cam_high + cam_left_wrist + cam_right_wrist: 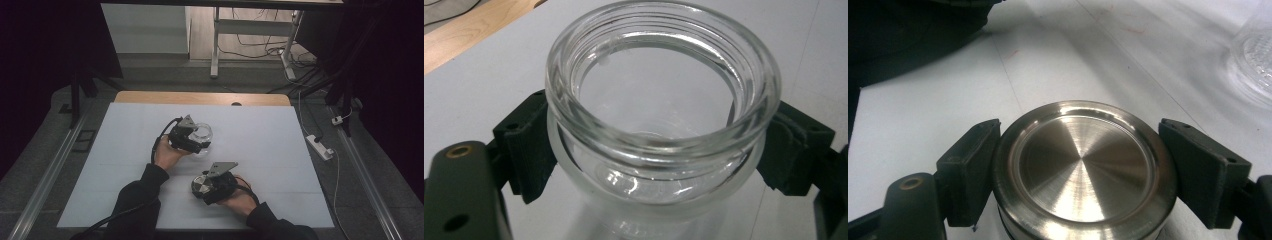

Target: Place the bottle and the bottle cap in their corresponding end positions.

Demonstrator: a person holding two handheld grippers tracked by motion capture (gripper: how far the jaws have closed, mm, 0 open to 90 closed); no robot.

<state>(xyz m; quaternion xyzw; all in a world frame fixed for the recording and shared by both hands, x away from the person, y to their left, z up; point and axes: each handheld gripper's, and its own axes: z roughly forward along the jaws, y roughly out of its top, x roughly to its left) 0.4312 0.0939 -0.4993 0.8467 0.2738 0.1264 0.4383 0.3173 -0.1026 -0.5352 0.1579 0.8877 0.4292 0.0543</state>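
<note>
Jaws of the left gripper point(651, 145) are clamped on the glass jar point(663, 100), one black pad at each side of the neck just under the threaded rim. That hold leaves the mouth fully exposed and unobstructed, which I judge to be the purpose: the jar is steadied for a lid to go on or for one just removed. The jar is open and appears empty. In the high view the left gripper point(192, 137) holds the jar point(202, 134) near the middle of the tabletop point(280, 150); whether its base rests on the surface cannot be confirmed.

Jaws of the right gripper point(1083, 170) are clenched on the metal lid point(1083, 167), the pads pressing opposite points of its rim. The brushed face is up and level, so the lid is carried flat, a posture suited to seating it squarely on threads or setting it down. In the high view the right gripper point(207, 187) holds the lid point(201, 186) low over the tabletop, nearer the person and well apart from the jar. Contact with the surface cannot be determined.

The right gripper view shows the jar's base point(1255, 60) at its far right edge, and a dark sleeve point(908, 35) at upper left. The white tabletop carries nothing else near either grip.
</note>
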